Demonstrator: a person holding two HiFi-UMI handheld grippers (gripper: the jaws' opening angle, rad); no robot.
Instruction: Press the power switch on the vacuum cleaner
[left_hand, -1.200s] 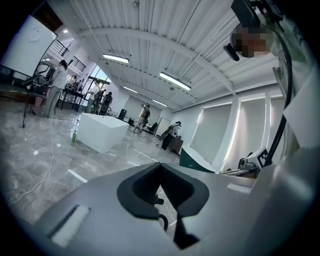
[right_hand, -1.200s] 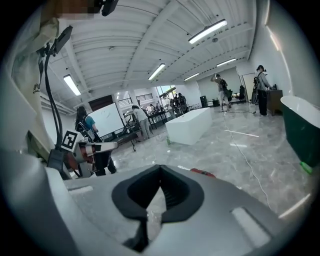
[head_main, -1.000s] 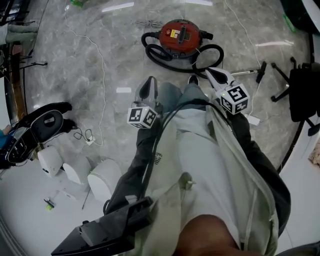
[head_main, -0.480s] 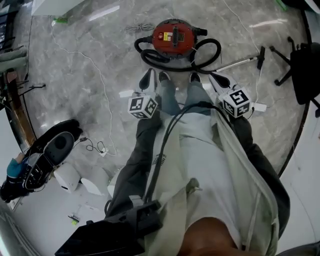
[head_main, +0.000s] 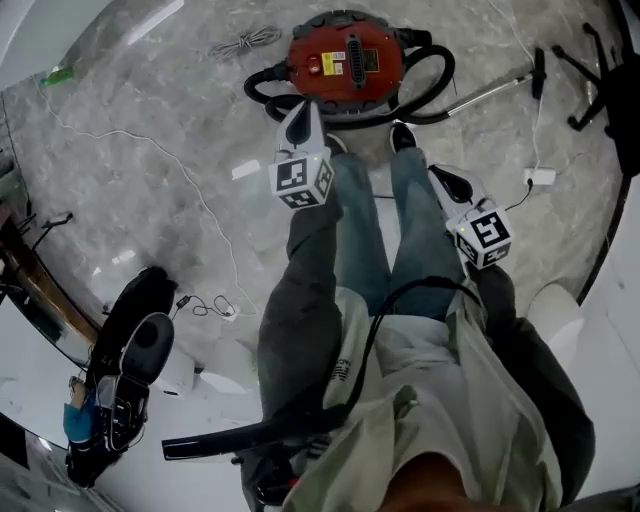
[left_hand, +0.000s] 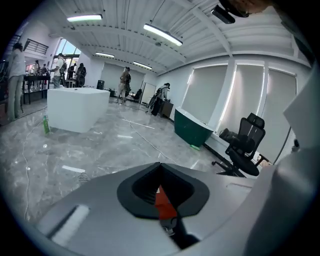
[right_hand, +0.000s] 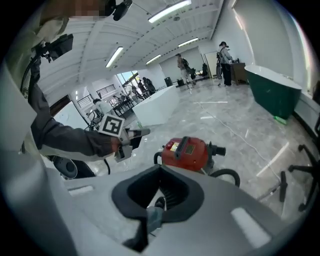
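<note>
The red vacuum cleaner (head_main: 345, 58) sits on the marble floor at the top of the head view, with its black hose (head_main: 432, 80) looped around it. My left gripper (head_main: 303, 110) is held out just short of its near left side, jaws shut and holding nothing. In the left gripper view a red patch of the vacuum cleaner (left_hand: 162, 202) shows under the left gripper (left_hand: 160, 165). My right gripper (head_main: 440, 180) hangs lower by the person's right leg, also shut and not holding anything. The right gripper view looks past the right gripper (right_hand: 160, 167) at the vacuum cleaner (right_hand: 187, 152) and the left gripper (right_hand: 136, 133).
A metal wand (head_main: 495, 92) lies right of the vacuum. An office chair (head_main: 612, 70) stands at the far right, with a white plug block (head_main: 540, 177) nearby. A thin white cable (head_main: 150, 140) crosses the floor at left. Black equipment (head_main: 130, 370) lies at lower left.
The person has stepped closer to the vacuum. The left gripper has reached forward toward the vacuum's near side. The right gripper has dropped back beside the leg.
</note>
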